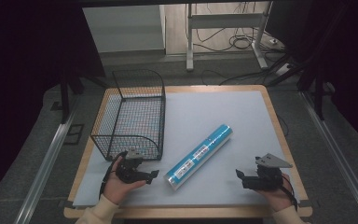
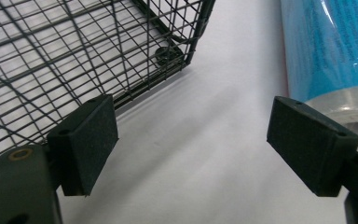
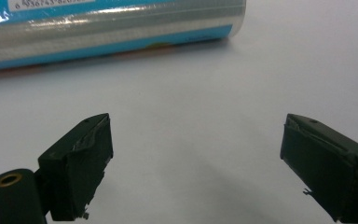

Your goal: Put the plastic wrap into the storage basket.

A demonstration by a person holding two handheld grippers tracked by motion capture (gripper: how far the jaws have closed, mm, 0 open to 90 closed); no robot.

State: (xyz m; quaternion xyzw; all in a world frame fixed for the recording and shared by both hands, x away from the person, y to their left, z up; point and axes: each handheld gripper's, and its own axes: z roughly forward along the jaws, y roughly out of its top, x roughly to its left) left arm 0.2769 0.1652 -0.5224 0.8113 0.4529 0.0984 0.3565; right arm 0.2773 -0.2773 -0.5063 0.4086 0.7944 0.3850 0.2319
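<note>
A blue roll wrapped in clear film (image 1: 198, 156) lies diagonally on the pale mat (image 1: 214, 112), its near end toward the front edge. My left gripper (image 1: 152, 177) rests low at the front left, between the roll's near end and the basket's front corner, open and holding nothing. In the left gripper view the left gripper (image 2: 196, 140) has the roll (image 2: 326, 46) just past its right pad. My right gripper (image 1: 240, 178) sits at the front right, pointing left at the roll, open and empty. The right gripper view has the right gripper (image 3: 200, 158) a short way from the roll (image 3: 112, 28).
A black wire basket (image 1: 130, 114), empty, stands on the left part of the mat; its corner (image 2: 177, 56) is close ahead of the left gripper. The wooden table edge (image 1: 279, 135) frames the mat. Desk legs and cables lie on the floor beyond.
</note>
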